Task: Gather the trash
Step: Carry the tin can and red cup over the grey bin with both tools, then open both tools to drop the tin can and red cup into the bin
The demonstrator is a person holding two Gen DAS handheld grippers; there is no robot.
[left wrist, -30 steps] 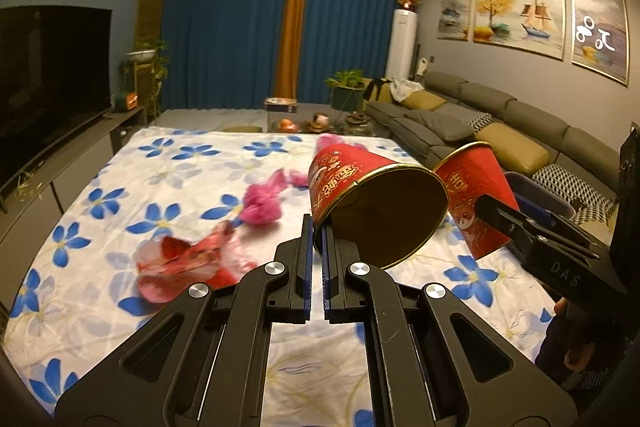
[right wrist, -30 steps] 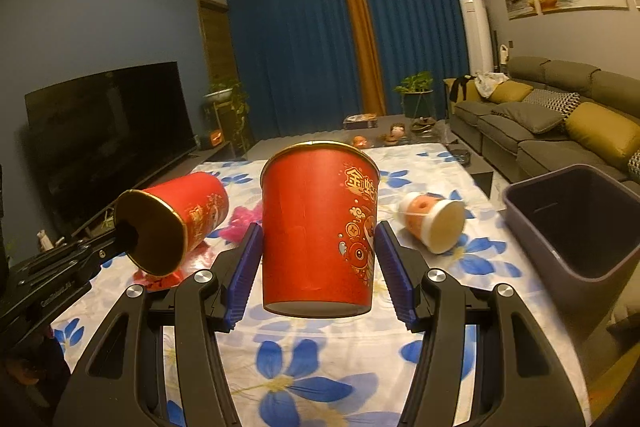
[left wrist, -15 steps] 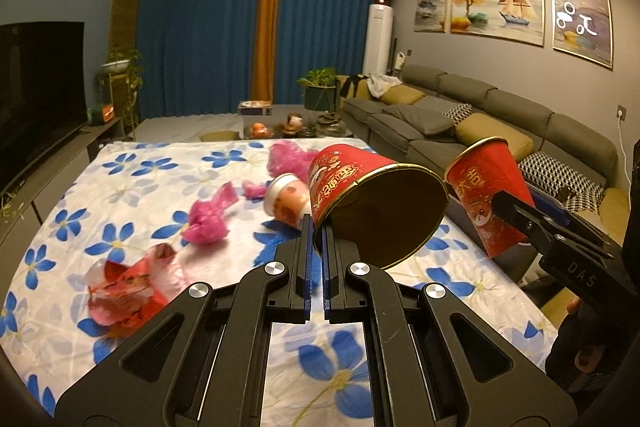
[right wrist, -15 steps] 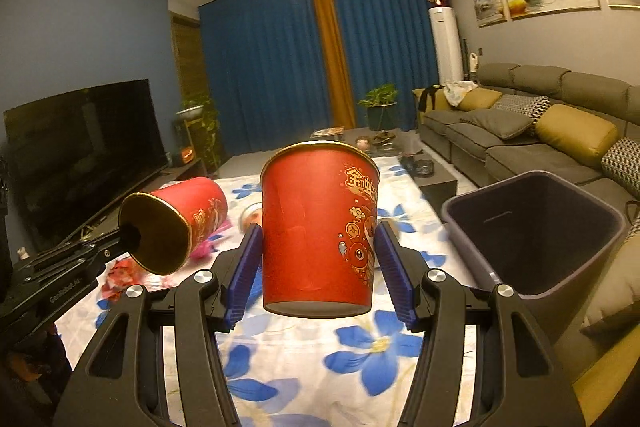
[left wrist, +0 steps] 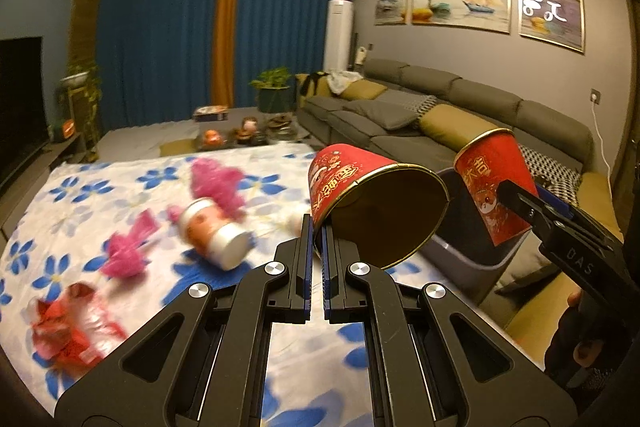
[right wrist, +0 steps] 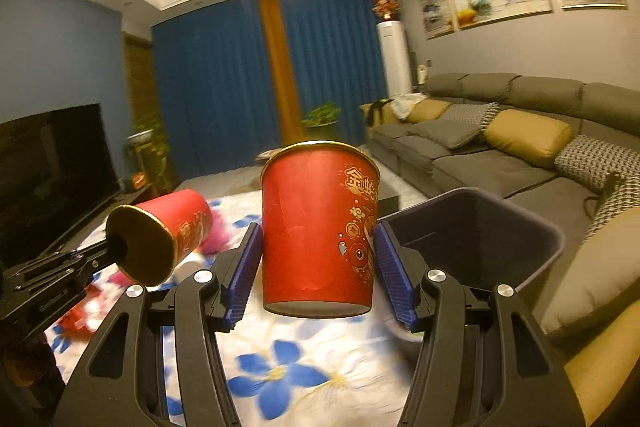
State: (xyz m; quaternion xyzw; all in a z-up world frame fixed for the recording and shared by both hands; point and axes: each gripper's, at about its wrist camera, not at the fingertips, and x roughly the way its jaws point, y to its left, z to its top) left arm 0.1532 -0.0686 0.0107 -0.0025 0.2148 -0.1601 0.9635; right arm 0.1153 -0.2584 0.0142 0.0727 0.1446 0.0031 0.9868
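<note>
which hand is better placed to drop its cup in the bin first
Right, probably. The right gripper holds its cup upright beside the bin, whose open mouth is just to its right. The left gripper pinches the rim of its tilted cup over the table, farther from the bin.

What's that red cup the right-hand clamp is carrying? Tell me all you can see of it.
The red cup looks like paper, with a gold rim and gold festive print with characters on its side. It stands upright, lifted off the flowered cloth, squeezed around its middle between the blue ribbed pads of the right gripper. The dark bin sits just beyond, to its right.
</note>
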